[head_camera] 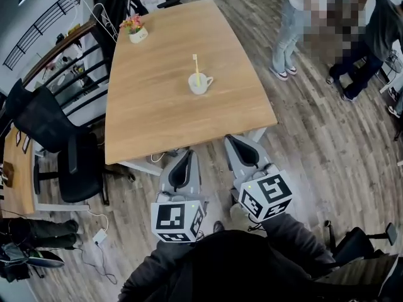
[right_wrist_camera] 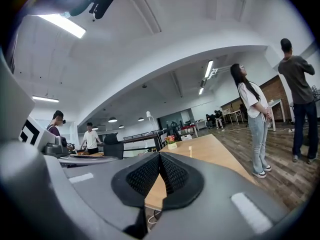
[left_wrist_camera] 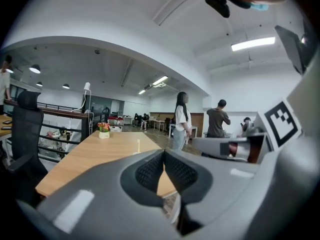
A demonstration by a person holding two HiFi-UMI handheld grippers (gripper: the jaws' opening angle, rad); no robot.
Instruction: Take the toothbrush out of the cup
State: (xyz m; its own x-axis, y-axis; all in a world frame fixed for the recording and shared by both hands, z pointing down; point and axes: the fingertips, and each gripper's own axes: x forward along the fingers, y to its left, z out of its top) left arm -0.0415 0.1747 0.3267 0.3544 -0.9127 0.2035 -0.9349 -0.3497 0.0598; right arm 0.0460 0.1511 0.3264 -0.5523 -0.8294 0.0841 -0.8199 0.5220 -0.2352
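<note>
Left gripper [head_camera: 184, 159] and right gripper [head_camera: 236, 146] hang short of the desk [head_camera: 157, 106], fingers pressed together, empty. I've done nothing yet: the toothbrush [head_camera: 196, 68] stands in the cup [head_camera: 200, 84].

Open-plan office: big wood mtg table [head_camera: 157, 106], black swivel chair [head_camera: 75, 168], ceiling strip light [left_wrist_camera: 252, 43], ppl [left_wrist_camera: 139, 119] seated at back.
</note>
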